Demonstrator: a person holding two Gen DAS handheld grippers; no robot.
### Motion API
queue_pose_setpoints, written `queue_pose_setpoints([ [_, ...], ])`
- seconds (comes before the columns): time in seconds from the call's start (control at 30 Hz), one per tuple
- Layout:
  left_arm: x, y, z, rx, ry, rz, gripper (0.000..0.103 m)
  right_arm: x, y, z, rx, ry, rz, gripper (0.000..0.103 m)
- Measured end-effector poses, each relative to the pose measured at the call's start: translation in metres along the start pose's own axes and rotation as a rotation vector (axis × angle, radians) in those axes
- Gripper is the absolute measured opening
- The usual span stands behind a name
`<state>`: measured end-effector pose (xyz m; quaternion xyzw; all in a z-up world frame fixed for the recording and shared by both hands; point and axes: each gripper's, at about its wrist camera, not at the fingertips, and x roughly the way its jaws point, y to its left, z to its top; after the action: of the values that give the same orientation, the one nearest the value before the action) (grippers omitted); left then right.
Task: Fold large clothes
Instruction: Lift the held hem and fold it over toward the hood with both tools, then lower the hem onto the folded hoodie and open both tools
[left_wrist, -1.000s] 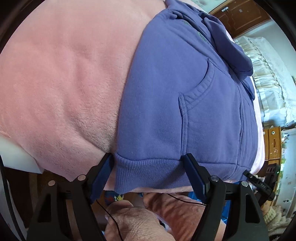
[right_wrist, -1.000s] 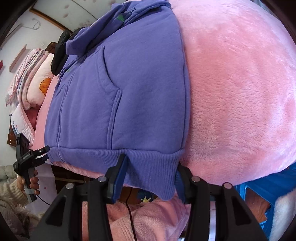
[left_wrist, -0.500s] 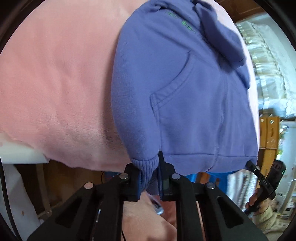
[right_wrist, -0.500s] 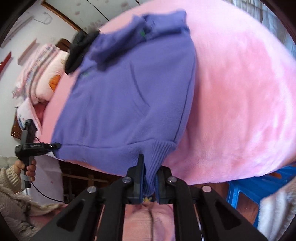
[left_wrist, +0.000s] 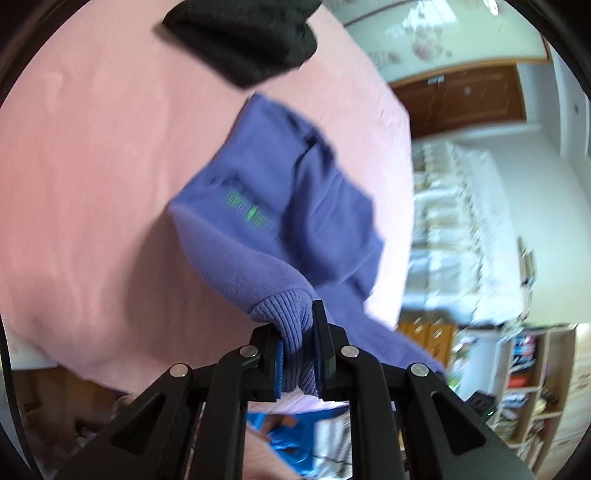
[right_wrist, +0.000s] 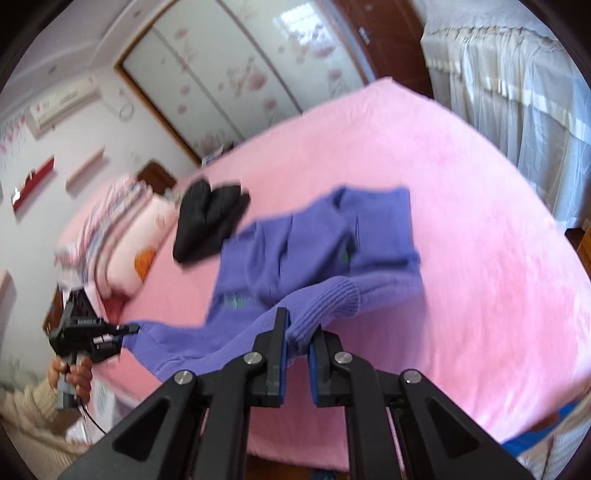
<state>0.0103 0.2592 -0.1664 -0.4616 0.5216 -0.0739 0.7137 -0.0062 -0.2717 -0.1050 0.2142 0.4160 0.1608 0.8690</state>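
Left gripper (left_wrist: 298, 354) and right gripper (right_wrist: 298, 360) fingers each clamped purple hoodie (right_wrist: 314, 243) hem corners, raised off pink bed (right_wrist: 480, 221) for fold toward hood.

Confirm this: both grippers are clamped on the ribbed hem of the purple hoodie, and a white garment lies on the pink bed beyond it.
Wrong on colour: the garment beyond the purple hoodie is black, as the right wrist view shows. Both the left gripper and right gripper do clamp its ribbed hem over the pink bed.

Home bedroom: pink bed (right_wrist: 480, 221), wardrobe (right_wrist: 229, 74)
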Motion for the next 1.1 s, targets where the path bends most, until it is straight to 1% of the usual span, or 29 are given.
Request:
queue_pose_setpoints([
  [0.07,0.002,-0.016,0.016,-0.014,-0.024,-0.016,0.010,0.006,0.003,0.017,0.013,-0.026,0.009,0.008],
  [0.1,0.003,-0.024,0.025,-0.024,-0.036,-0.026,0.010,0.011,0.003,0.032,0.021,-0.042,0.017,0.008],
  [0.17,0.005,-0.035,0.043,-0.046,-0.056,-0.038,0.010,0.019,-0.001,0.049,0.031,-0.055,0.035,0.008],
  [0.23,0.016,-0.044,0.062,-0.079,-0.071,-0.034,0.010,0.036,-0.006,0.071,0.036,-0.058,0.050,0.008],
  [0.3,0.030,-0.051,0.084,-0.108,-0.084,-0.010,0.010,0.057,-0.014,0.088,0.047,-0.045,0.062,0.008],
  [0.37,0.051,-0.052,0.105,-0.130,-0.089,0.018,0.010,0.090,-0.027,0.112,0.055,-0.016,0.063,0.008],
  [0.4,0.065,-0.053,0.120,-0.141,-0.092,0.038,0.010,0.100,-0.031,0.118,0.057,-0.005,0.061,0.008],
  [0.43,0.076,-0.054,0.132,-0.148,-0.093,0.055,0.010,0.122,-0.040,0.130,0.060,0.015,0.054,0.008],
  [0.47,0.093,-0.056,0.148,-0.158,-0.094,0.079,0.010,0.134,-0.045,0.136,0.065,0.026,0.052,0.008],
  [0.57,0.143,-0.054,0.187,-0.157,-0.093,0.157,0.010,0.194,-0.070,0.160,0.075,0.076,0.030,0.008],
  [0.67,0.188,-0.047,0.218,-0.171,-0.085,0.240,0.010,0.248,-0.093,0.172,0.076,0.124,-0.009,0.008],
  [0.7,0.203,-0.043,0.226,-0.170,-0.081,0.270,0.010,0.260,-0.099,0.173,0.077,0.135,-0.021,0.008],
  [0.77,0.231,-0.037,0.239,-0.180,-0.078,0.326,0.010,0.297,-0.114,0.174,0.084,0.175,-0.062,0.008],
  [0.87,0.261,-0.027,0.247,-0.177,-0.088,0.381,0.012,0.330,-0.127,0.168,0.091,0.218,-0.102,0.008],
  [0.9,0.272,-0.021,0.248,-0.190,-0.079,0.390,0.013,0.341,-0.132,0.165,0.095,0.233,-0.114,0.008],
  [0.97,0.284,-0.013,0.249,-0.214,-0.066,0.398,0.015,0.348,-0.133,0.159,0.088,0.251,-0.118,0.009],
  [1.03,0.290,-0.011,0.250,-0.217,-0.051,0.395,0.020,0.353,-0.130,0.158,0.067,0.273,-0.123,0.013],
  [1.07,0.290,-0.015,0.251,-0.203,-0.039,0.393,0.027,0.351,-0.127,0.159,0.050,0.282,-0.137,0.016],
  [1.1,0.289,-0.020,0.253,-0.178,-0.029,0.387,0.038,0.347,-0.122,0.162,0.025,0.278,-0.149,0.027],
])
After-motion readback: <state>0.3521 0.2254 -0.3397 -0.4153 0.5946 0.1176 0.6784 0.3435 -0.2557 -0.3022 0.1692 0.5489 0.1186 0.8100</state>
